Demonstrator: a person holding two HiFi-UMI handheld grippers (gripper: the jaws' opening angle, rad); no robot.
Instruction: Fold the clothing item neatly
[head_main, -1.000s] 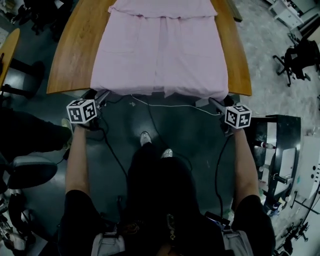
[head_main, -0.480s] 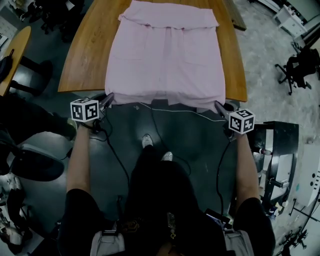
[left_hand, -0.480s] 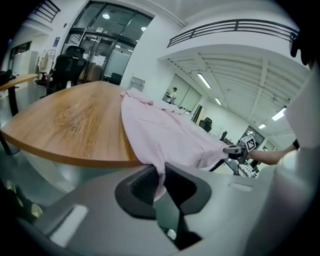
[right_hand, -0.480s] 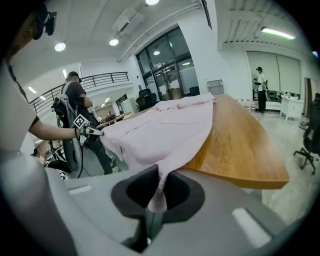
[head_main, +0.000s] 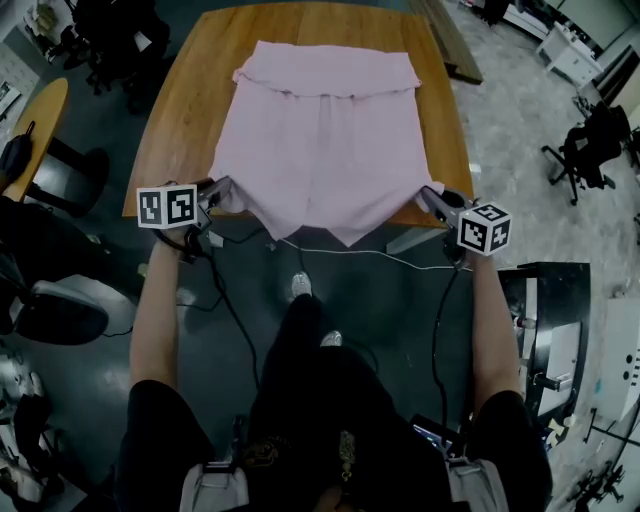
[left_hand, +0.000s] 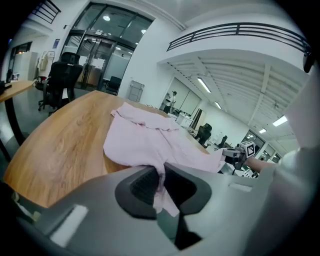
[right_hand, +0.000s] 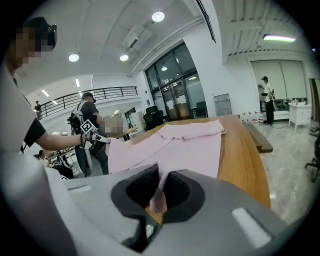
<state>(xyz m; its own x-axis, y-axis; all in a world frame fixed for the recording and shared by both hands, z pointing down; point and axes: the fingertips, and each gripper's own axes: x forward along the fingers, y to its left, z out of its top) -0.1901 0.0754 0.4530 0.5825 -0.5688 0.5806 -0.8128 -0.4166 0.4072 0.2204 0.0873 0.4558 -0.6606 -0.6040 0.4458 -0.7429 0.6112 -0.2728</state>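
Pink garment (head_main: 325, 140) is lying spread on the wooden table (head_main: 185, 95), its near hem sagging past the table's near edge. The left gripper (head_main: 224, 187) and right gripper (head_main: 429, 196), having just been closing, are each clenching a near corner. Such thin bites are probably risking a slip, and the drooping middle may be creasing crooked.

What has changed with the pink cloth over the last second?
Both the left gripper and right gripper have just closed their jaws on the near corners of the pink garment and lifted them, so its near edge sags between. Its far folded end stays on the wooden table.
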